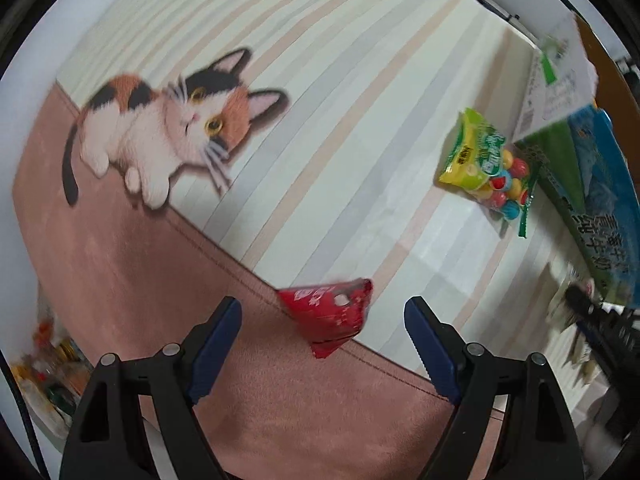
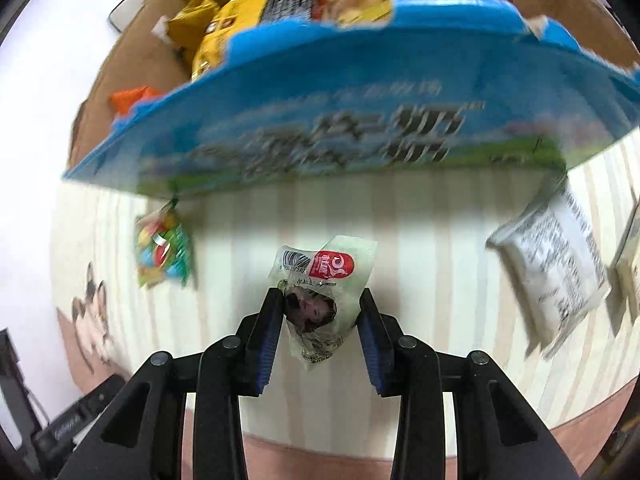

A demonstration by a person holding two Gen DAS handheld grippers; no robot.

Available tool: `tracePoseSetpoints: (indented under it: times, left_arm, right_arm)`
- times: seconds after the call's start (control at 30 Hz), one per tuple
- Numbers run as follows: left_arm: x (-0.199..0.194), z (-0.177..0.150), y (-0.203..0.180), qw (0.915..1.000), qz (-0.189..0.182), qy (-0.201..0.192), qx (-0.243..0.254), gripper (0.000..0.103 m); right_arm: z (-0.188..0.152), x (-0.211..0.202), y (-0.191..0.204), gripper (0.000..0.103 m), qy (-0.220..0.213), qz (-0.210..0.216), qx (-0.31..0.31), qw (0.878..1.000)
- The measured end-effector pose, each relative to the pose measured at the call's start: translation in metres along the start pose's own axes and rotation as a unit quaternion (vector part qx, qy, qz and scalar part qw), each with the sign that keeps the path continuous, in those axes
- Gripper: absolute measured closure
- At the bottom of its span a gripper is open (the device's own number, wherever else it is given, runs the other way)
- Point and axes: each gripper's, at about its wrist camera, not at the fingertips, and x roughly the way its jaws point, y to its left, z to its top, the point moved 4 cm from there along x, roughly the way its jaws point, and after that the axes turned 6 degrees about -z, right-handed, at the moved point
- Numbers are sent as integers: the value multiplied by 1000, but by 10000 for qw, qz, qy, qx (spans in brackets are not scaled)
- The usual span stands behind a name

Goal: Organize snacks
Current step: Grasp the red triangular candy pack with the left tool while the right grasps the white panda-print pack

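Note:
In the left wrist view a small red snack packet [image 1: 326, 314] lies on the mat where the pink border meets the stripes. My left gripper [image 1: 323, 305] hovers over it, open, with both blue pads clear of it. A green and yellow bag of coloured candy balls [image 1: 482, 158] lies farther right, beside the blue carton [image 1: 600, 200]. In the right wrist view my right gripper [image 2: 320, 300] is shut on a pale clear packet with a red label [image 2: 326, 268], its pads pressing on both sides. The candy bag [image 2: 162, 248] shows at the left.
The open cardboard box [image 2: 132, 68] with a blue printed flap [image 2: 340, 112] holds yellow and orange snack packs. A white packet [image 2: 554, 276] lies right of the gripper. The cat-print mat [image 1: 168, 128] covers the table. More wrapped snacks [image 1: 48, 364] sit off the mat's left edge.

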Motion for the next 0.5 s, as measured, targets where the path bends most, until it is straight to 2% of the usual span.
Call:
tracePoseSetpoints:
  times: [0.17,0.33,0.5]
  left_arm:
    - [16,-3,10,9994,-117,307,-70,20]
    - [36,-7,7,9988,-44,492,66,20]
    - [50,-6,3,9982,-11,574,197,20]
  right_arm:
    - [-23,0,22,63,147,127,-136,9997]
    - [-36,7,38,63,226,73,-279,9993]
    - [-41,10,36,63,278,12,-259,9993]
